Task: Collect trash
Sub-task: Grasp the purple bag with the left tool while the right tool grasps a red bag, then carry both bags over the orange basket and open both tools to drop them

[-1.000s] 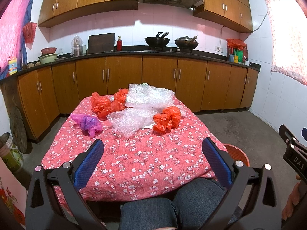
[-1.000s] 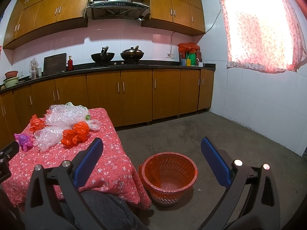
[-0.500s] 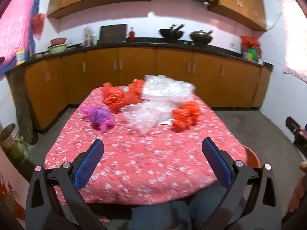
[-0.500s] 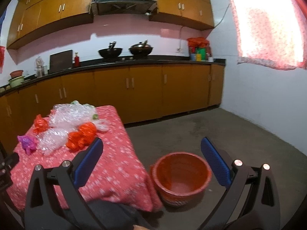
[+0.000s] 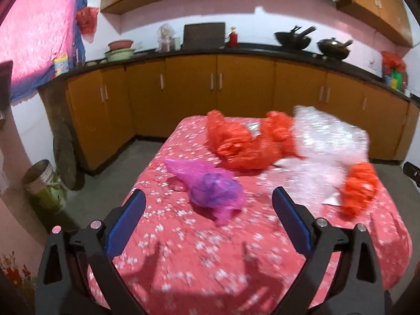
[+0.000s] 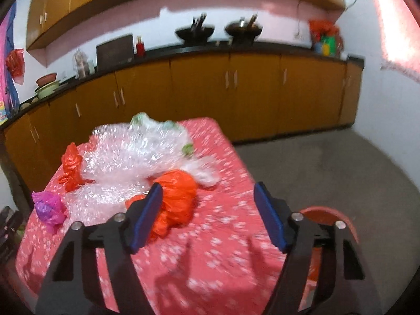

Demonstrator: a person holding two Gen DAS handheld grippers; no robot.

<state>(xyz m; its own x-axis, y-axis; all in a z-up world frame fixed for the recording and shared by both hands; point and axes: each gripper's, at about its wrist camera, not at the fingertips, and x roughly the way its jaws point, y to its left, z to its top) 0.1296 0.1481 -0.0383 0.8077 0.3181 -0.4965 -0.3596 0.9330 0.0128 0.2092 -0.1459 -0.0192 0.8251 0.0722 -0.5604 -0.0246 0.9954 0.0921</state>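
Both angled downward over tabletop [image 5: 183, 262]: left gripper [image 5: 208, 207] and right gripper [image 6: 207, 199] closing, nothing between the jaws.

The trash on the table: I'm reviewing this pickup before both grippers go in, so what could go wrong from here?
1. The left gripper, jaws closing and empty, faces the purple bag; thin film may slip out.
2. The right gripper, also closing on nothing, has the orange bag beside its left finger, against the bubble wrap, so it might snag both.
3. The orange basket shows only a rim past the tablecloth; drops could miss.
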